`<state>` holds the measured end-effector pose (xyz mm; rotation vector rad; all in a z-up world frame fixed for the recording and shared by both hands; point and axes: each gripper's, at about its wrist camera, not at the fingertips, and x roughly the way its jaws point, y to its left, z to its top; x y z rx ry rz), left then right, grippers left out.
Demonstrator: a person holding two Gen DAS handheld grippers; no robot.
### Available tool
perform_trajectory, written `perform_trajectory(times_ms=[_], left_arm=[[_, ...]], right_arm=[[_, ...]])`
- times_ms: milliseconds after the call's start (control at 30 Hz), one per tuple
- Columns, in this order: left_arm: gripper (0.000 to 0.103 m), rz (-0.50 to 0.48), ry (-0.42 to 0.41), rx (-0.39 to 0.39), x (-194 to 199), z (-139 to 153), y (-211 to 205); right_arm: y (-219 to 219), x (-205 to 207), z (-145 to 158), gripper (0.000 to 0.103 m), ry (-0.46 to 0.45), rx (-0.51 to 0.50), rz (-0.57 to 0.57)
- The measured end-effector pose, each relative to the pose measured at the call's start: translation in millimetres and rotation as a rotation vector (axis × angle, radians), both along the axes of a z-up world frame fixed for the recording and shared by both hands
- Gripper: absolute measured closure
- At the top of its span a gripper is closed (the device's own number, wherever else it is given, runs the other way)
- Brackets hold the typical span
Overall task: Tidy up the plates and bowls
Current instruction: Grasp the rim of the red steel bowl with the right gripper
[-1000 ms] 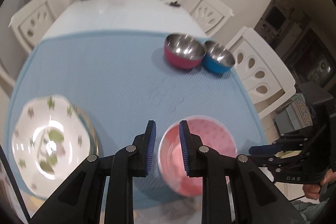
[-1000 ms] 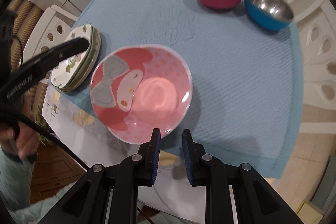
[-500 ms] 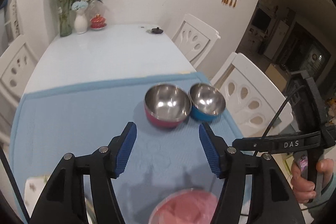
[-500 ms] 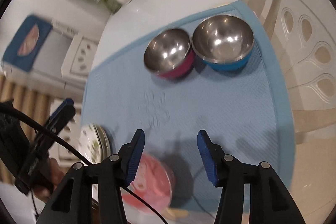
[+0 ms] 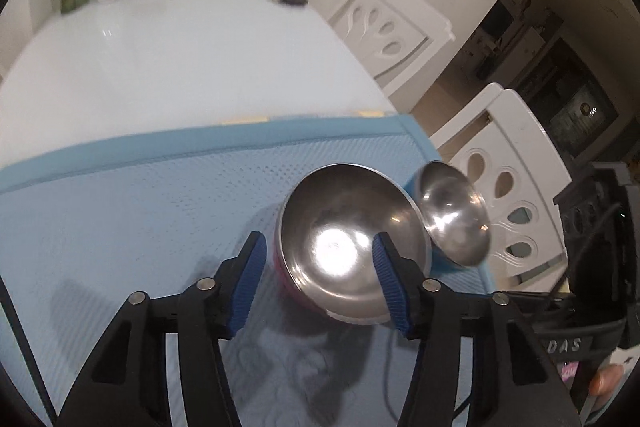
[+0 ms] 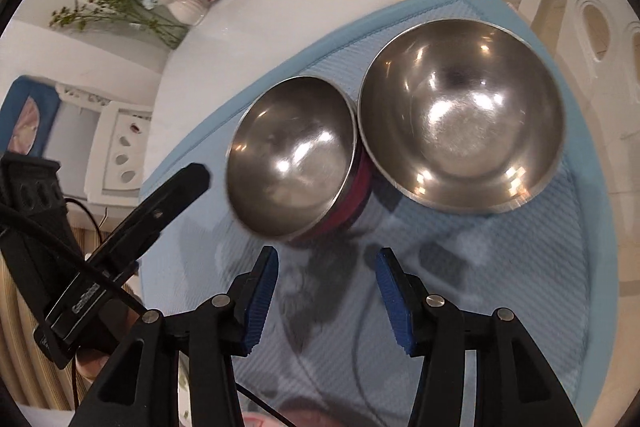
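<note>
Step in hand: approach to bowls on bench mat. Left claw (image 5: 318, 281) part open, just narrowed, red bowl (image 5: 352, 247) rim between pads, ungripped. Right claw (image 6: 327, 301) part open, empty; blue bowl (image 6: 460, 115) ahead-right. Next judged: rim pinched, bowls nested.

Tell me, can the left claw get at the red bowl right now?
Probably yes. The left claw is open, its fingers straddle the red bowl, and nothing blocks it; the blue bowl sits beside it.

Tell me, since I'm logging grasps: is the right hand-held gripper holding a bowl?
No, the right hand-held gripper is open over the mat, short of both bowls.
</note>
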<state>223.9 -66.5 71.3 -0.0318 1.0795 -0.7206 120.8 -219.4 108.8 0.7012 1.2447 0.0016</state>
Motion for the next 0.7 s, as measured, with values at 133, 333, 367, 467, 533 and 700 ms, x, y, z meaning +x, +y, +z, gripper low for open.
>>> perform_trajectory(times_ms=[133, 333, 367, 467, 533, 700], left_arm=[[0.062, -0.02, 0.035, 0.002, 14, -21, -8], [0.069, -0.026, 0.062, -0.006, 24, -39, -12], [0.07, -0.025, 0.065, -0.009, 24, -40, -12], [0.07, -0.014, 0.069, -0.007, 22, -42, -11], [0.07, -0.004, 0.06, -0.004, 20, -41, -10], [0.07, 0.024, 0.046, -0.015, 12, -28, -3]], right_arm=[[-4, 18, -11, 0.056, 0.005, -0.006, -0.006], [-2, 32, -27, 0.066, 0.013, -0.008, -0.014], [-1, 34, -29, 0.068, 0.015, -0.023, -0.018], [-1, 33, -31, 0.071, 0.014, -0.057, -0.033], [-2, 30, -30, 0.072, 0.013, -0.062, -0.037], [5, 30, -21, 0.073, 0.021, -0.072, -0.02]])
